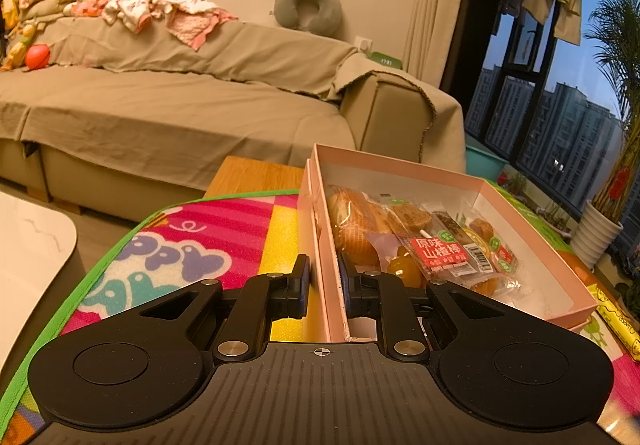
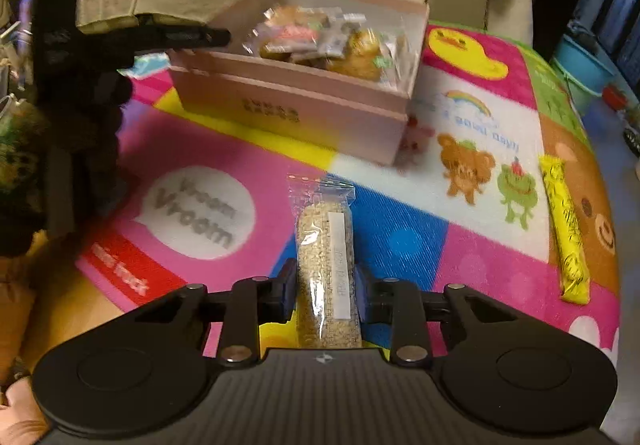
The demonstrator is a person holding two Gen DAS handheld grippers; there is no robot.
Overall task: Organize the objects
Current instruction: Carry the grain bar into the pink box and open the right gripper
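Observation:
A pink box [image 1: 532,229] holds several wrapped snacks [image 1: 436,249] and stands on a colourful play mat [image 1: 192,245]. My left gripper [image 1: 324,277] is shut on the box's left wall, one finger inside, one outside. In the right wrist view the box [image 2: 288,101] stands ahead, with the left gripper [image 2: 192,37] on its far-left wall. My right gripper [image 2: 325,285] is shut on a clear bag of grain [image 2: 326,253] with a white label, held above the mat [image 2: 400,237] in front of the box.
A long yellow snack packet [image 2: 564,229] lies on the mat's right side; it also shows in the left wrist view [image 1: 616,321]. A covered sofa [image 1: 168,101] stands behind. A white table [image 1: 28,245] is at left. Windows and a potted plant [image 1: 596,233] are at right.

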